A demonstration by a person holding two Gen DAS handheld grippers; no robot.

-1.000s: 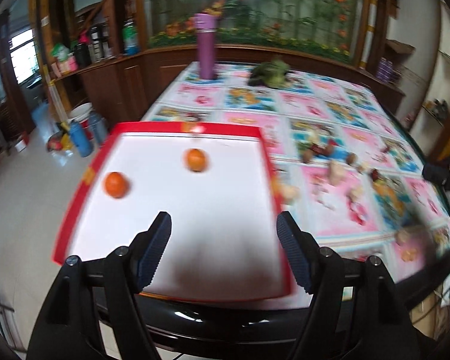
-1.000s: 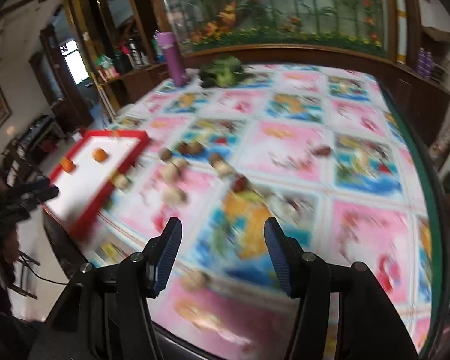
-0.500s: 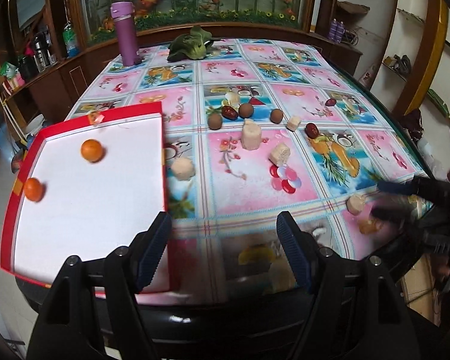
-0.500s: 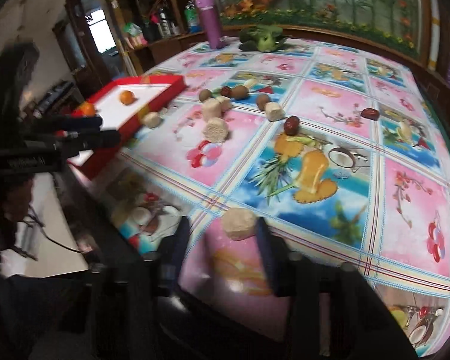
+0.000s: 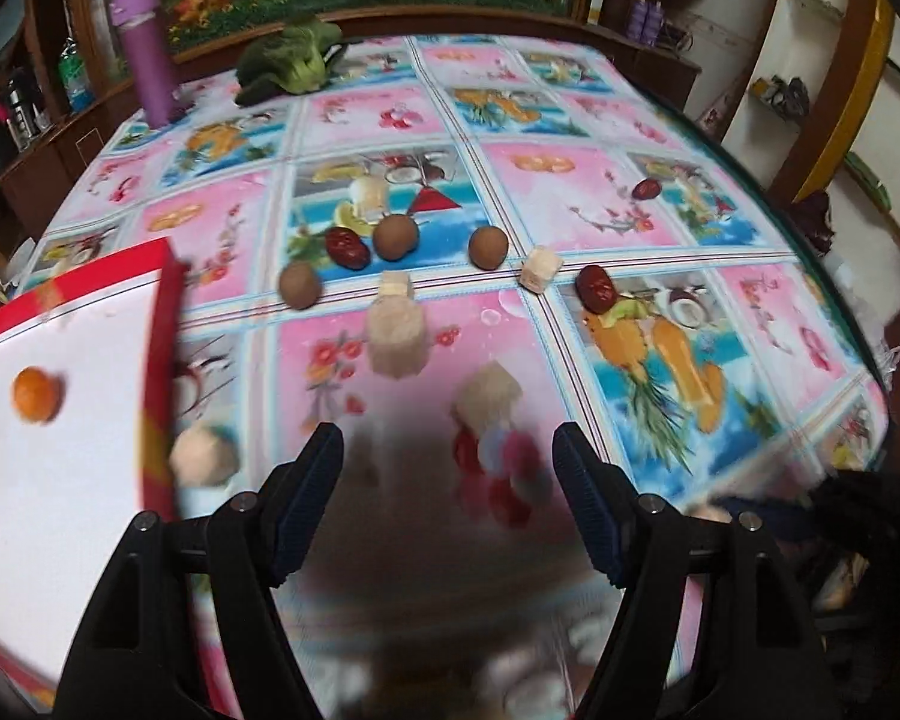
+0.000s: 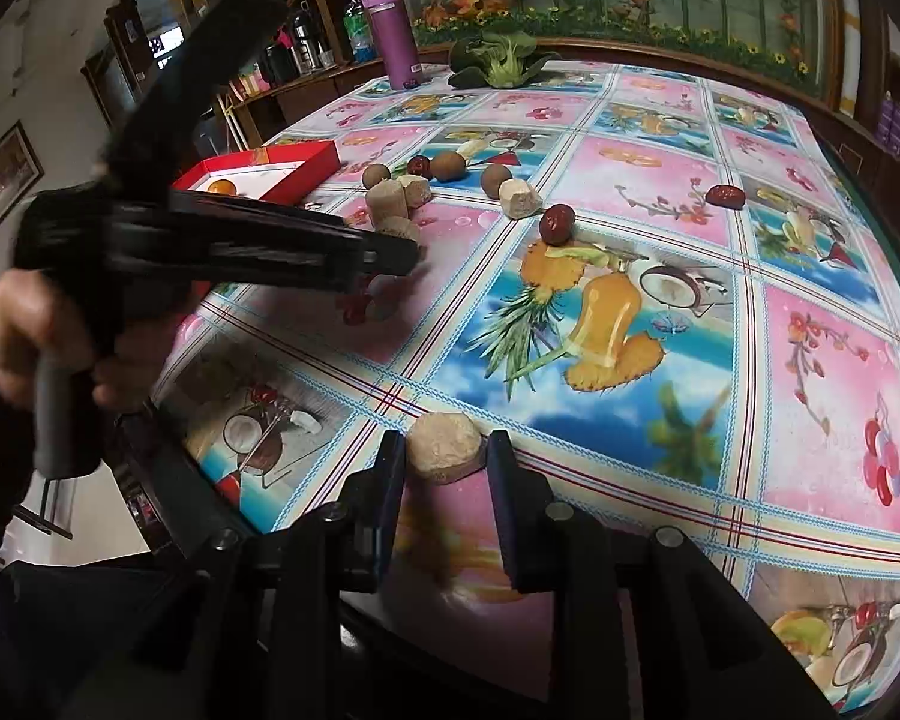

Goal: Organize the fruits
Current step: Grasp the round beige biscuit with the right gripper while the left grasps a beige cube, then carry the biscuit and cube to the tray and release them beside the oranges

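Observation:
My right gripper (image 6: pixel 444 450) is low at the table's near edge, its jaws closing, and a beige fruit chunk (image 6: pixel 444 441) fills the gap between the pads. The left gripper (image 5: pixel 447 450) hangs over the patterned cloth with jaws wide, easing slightly closer, and nothing between them. Another beige chunk (image 5: pixel 489 393) lies just ahead of it. A red tray (image 5: pixel 168 300) at the left holds two oranges (image 5: pixel 37 394). Brown round fruits (image 5: pixel 395 237), red dates (image 5: pixel 595 289) and more beige chunks (image 5: pixel 395 336) lie scattered mid-table.
A purple bottle (image 5: pixel 147 60) and a green leafy vegetable (image 5: pixel 288 63) stand at the table's far end. A person's hand (image 6: pixel 18 324) holds the left gripper (image 6: pixel 414 255). Dark wooden cabinets line the far and left sides. The table's dark rim (image 6: pixel 174 474) runs close below my right gripper.
The left gripper swung right from above the tray to over the scattered fruits and came lower. The right gripper sank to the beige chunk and its jaws narrowed around it.

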